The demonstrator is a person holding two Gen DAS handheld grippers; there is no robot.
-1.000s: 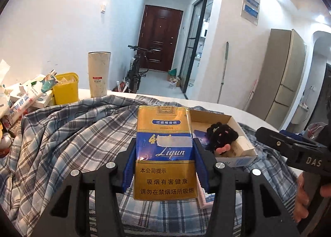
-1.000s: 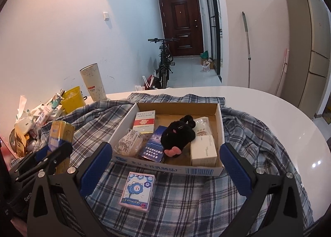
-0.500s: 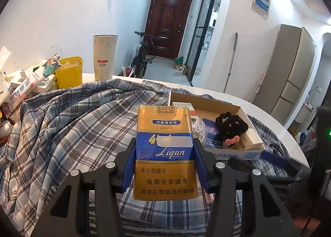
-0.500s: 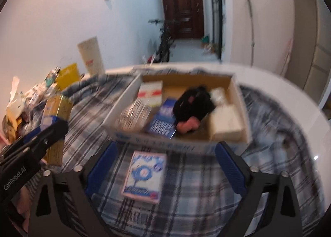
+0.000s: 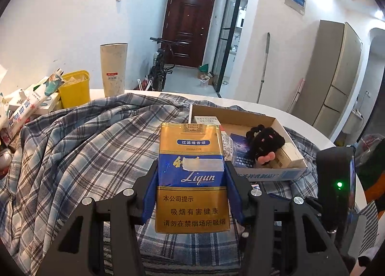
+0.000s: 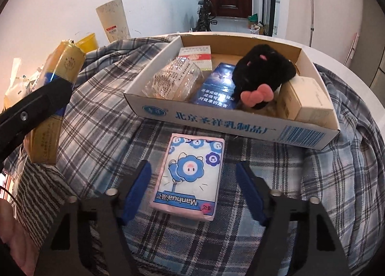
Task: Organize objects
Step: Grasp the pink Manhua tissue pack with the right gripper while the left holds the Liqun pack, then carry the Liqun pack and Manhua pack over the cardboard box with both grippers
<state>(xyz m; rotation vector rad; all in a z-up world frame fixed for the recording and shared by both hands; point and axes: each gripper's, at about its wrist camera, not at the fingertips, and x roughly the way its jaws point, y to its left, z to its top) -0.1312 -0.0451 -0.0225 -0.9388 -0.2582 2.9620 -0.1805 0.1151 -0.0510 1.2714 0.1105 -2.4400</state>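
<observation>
My left gripper (image 5: 191, 179) is shut on a gold and blue cigarette pack (image 5: 192, 153) and holds it upright above the plaid cloth (image 5: 84, 143). The same pack (image 6: 65, 64) shows at the left of the right wrist view. My right gripper (image 6: 193, 179) points down over a pink and blue tissue pack (image 6: 192, 175) lying flat on the cloth. Its jaws are closing, the tissue pack sits between them, and a gap still shows on each side. Just behind stands an open cardboard box (image 6: 216, 119) with a black plush toy (image 6: 259, 76) and several small boxes inside.
A yellow bin (image 5: 74, 88), a tall beige tube (image 5: 113, 69) and a heap of packages (image 5: 24, 110) crowd the table's far left. The white round table's edge (image 5: 312, 129) curves behind the box. A person's hand (image 6: 14, 235) shows at the lower left.
My right gripper has sunk toward the tissue pack and its jaws have narrowed from wide apart to either side of it. The left gripper still holds the cigarette pack in about the same place.
</observation>
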